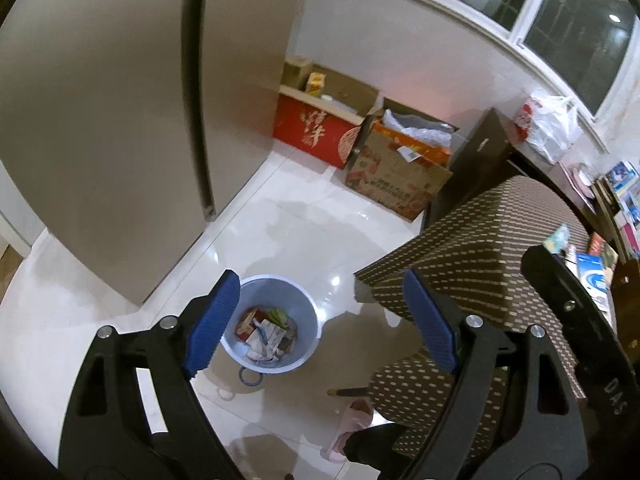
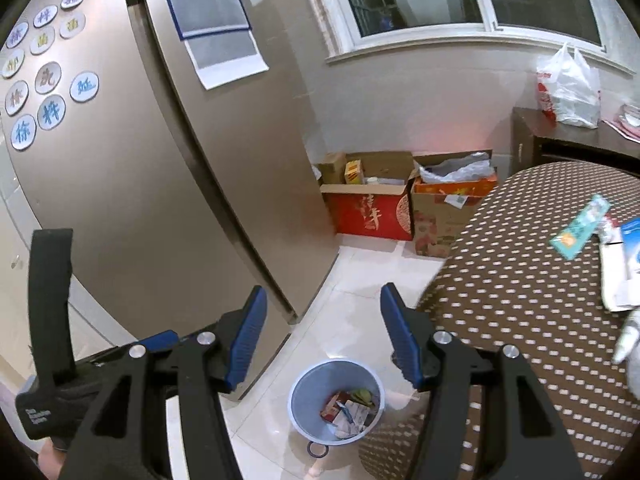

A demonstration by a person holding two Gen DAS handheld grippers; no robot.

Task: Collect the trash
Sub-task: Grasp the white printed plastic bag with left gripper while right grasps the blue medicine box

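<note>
While both units hang above the floor beside the table, neither carries anything: the left gripper (image 1: 320,320) has its blue pads spread wide with only floor and bin visible between them, and the right gripper (image 2: 320,336) is likewise spread and empty.

Directly below and between the left fingers stands the waste bin (image 1: 308,308), a pale blue round pail on the white tiled floor. It already contains crumpled paper, cartons and wrappers. In the right wrist view the same waste bin (image 2: 300,392) sits low in frame, just beside the draped edge of the table. A blue ring (image 1: 250,378) lies on the floor touching the bin's base.

To the right is the table (image 2: 520,300), covered with a brown dotted cloth. On its far right portion lie the remaining items: a teal packet (image 2: 580,226) and a group of white and blue papers (image 2: 624,264), near each other. A crumpled white object at the right edge is too blurred to identify.

Judged step: a deposit appears complete, and the cycle is at the return-to-pick stage. The task seems partly done, since items remain on the table.

Next move, as a judgement: swing the right gripper toward the teal packet, keep the fingers spread, approach flat along the cloth, and pinch without snagging the fabric.
</note>
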